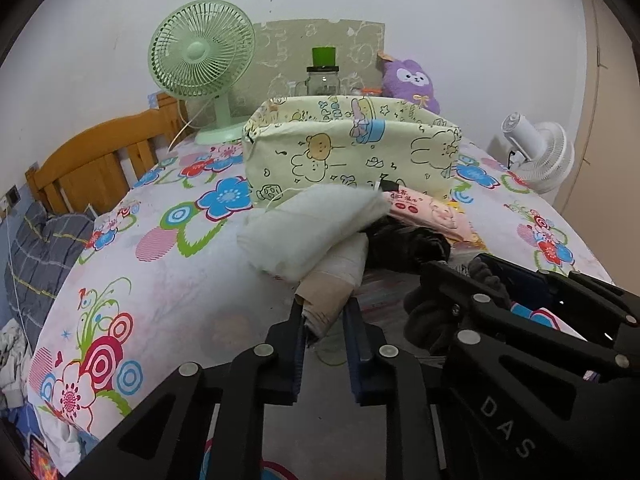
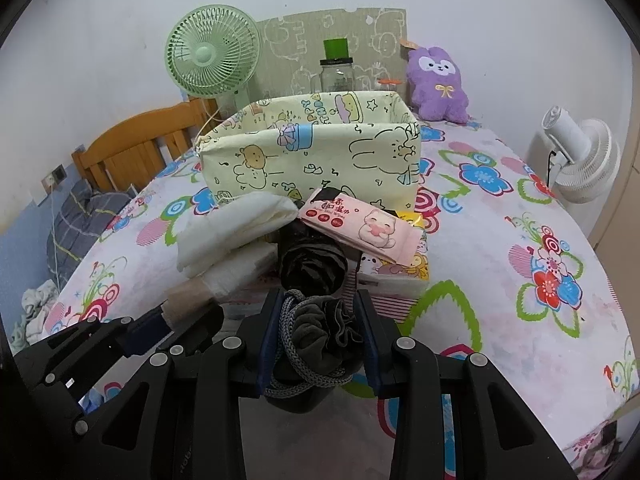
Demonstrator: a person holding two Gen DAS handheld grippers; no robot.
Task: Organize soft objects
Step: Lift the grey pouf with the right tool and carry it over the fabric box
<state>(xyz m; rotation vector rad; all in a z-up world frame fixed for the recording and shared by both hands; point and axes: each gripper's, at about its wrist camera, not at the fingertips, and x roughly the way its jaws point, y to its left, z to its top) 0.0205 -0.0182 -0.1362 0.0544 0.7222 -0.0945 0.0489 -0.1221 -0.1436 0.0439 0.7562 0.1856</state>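
A cartoon-print fabric basket (image 1: 352,152) (image 2: 312,156) stands open on the flowered bedspread (image 1: 168,292). In front of it lies a pile: a white folded pad (image 1: 312,224) (image 2: 236,224), a pink wipes pack (image 1: 428,212) (image 2: 360,228), a black bundle (image 2: 312,264) and a yellow tissue pack (image 2: 400,268). My left gripper (image 1: 325,306) (image 2: 176,312) is shut on the tan end of a rolled beige-and-white cloth (image 1: 336,276) (image 2: 224,276). Just right of it, my right gripper (image 2: 320,300) (image 1: 476,272) is shut on a dark grey mesh pouf (image 2: 320,320) with a grey cord.
Behind the basket are a green fan (image 1: 200,52), a glass jar with a green lid (image 2: 336,68) and a purple plush (image 2: 438,80). A white fan (image 2: 584,160) stands at the right. A wooden headboard (image 1: 92,160) and a grey blanket (image 1: 44,256) lie beyond the bed's left edge.
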